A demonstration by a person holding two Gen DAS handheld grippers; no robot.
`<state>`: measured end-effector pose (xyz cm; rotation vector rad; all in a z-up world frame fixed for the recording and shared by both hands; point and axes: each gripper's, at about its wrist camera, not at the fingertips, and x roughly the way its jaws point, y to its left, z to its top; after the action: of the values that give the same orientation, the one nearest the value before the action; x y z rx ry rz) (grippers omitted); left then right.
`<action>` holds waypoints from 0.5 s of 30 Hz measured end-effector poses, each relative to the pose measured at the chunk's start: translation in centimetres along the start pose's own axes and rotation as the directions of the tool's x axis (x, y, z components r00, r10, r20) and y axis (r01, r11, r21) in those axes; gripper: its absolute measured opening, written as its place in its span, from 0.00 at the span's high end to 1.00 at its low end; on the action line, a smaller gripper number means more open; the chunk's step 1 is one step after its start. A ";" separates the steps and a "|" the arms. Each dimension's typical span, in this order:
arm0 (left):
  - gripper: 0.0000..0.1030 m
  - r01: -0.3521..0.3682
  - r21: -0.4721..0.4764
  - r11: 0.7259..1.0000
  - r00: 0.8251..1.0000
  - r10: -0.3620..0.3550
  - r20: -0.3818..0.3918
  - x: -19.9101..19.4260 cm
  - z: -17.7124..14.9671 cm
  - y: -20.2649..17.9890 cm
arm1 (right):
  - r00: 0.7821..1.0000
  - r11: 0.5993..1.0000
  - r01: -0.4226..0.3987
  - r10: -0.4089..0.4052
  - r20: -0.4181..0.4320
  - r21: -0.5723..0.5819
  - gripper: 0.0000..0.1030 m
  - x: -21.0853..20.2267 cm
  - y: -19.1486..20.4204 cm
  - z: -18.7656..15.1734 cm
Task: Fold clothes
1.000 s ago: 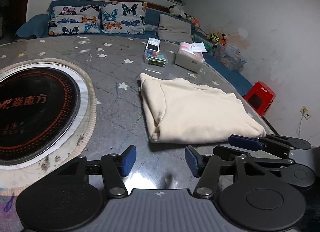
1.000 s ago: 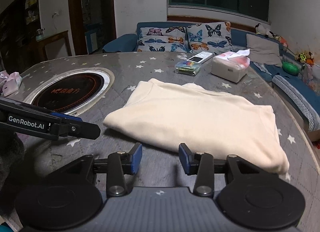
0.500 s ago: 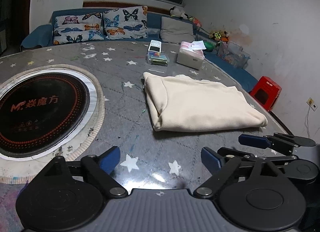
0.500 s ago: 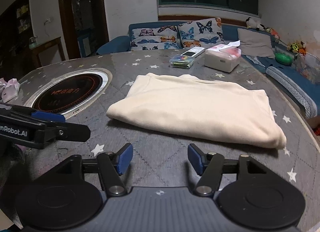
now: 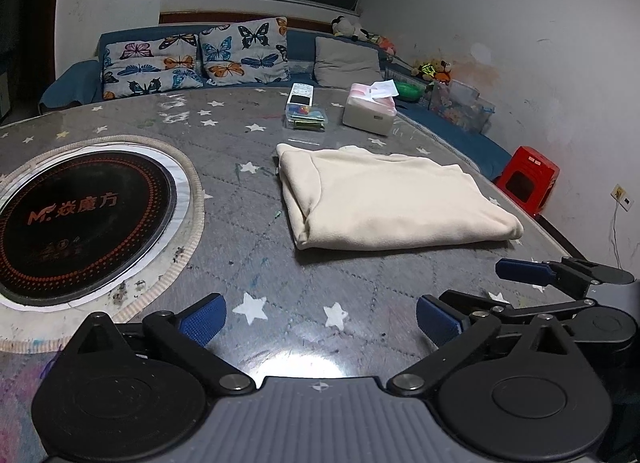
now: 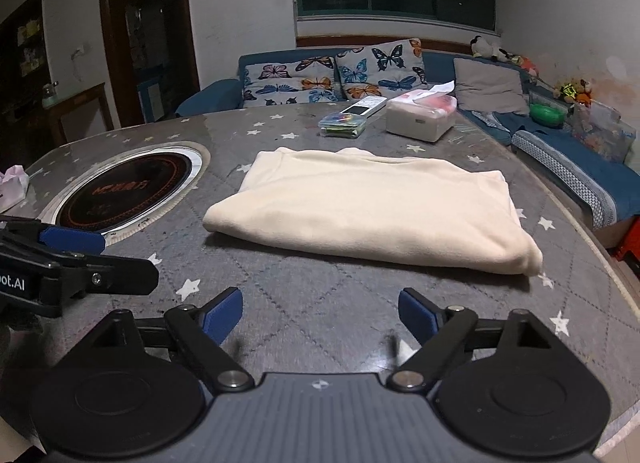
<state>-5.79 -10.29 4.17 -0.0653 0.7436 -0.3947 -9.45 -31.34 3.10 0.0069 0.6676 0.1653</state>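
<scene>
A cream garment (image 5: pixel 392 199) (image 6: pixel 372 211) lies folded into a flat rectangle on the grey star-patterned table (image 5: pixel 256 167). My left gripper (image 5: pixel 320 319) hangs open near the table's front edge, short of the garment, holding nothing. My right gripper (image 6: pixel 320 313) is open too, a little back from the garment's near fold. The right gripper's blue-padded fingers (image 5: pixel 524 270) show at the right of the left wrist view. At the left edge of the right wrist view the left gripper's fingers (image 6: pixel 72 239) are in sight.
A round black induction hob (image 5: pixel 76 219) is set into the table on the left. At the far side sit a tissue box (image 5: pixel 370 113), a remote (image 5: pixel 301 94) and a small clear box (image 5: pixel 307 119). A sofa with butterfly cushions (image 5: pixel 192 59) stands behind, a red stool (image 5: pixel 528 177) at the right.
Both grippers have drawn back from the garment toward the table's near edge and their jaws have spread wider. The garment lies still.
</scene>
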 end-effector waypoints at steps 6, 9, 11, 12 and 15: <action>0.00 -0.011 -0.006 1.000 1.000 0.011 -0.005 -0.2 -0.4 0.0 | 0.999 0.999 0.041 -0.042 0.016 0.019 0.00 -0.6 -0.2 -0.3; 0.00 -0.010 -0.006 1.000 1.000 0.010 -0.001 -0.4 -0.5 -0.2 | 0.998 0.998 0.054 -0.055 0.025 0.031 0.00 -1.0 -0.4 -0.5; 0.00 -0.008 -0.004 1.000 1.000 0.008 0.003 -0.6 -0.6 -0.3 | 0.998 0.998 0.058 -0.059 0.033 0.041 0.00 -1.2 -0.6 -0.6; 0.00 -0.007 -0.001 1.000 1.000 0.007 0.006 -0.7 -0.6 -0.4 | 0.997 0.997 0.060 -0.062 0.037 0.045 0.00 -1.3 -0.7 -0.7; 0.00 -0.003 0.004 1.000 1.000 0.003 0.015 -0.9 -0.8 -0.7 | 0.996 0.996 0.077 -0.079 0.040 0.053 0.00 -1.5 -0.9 -0.8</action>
<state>-7.17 -10.52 4.34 -0.0630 0.7281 -0.3927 -11.00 -32.46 3.39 0.0331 0.6291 0.0729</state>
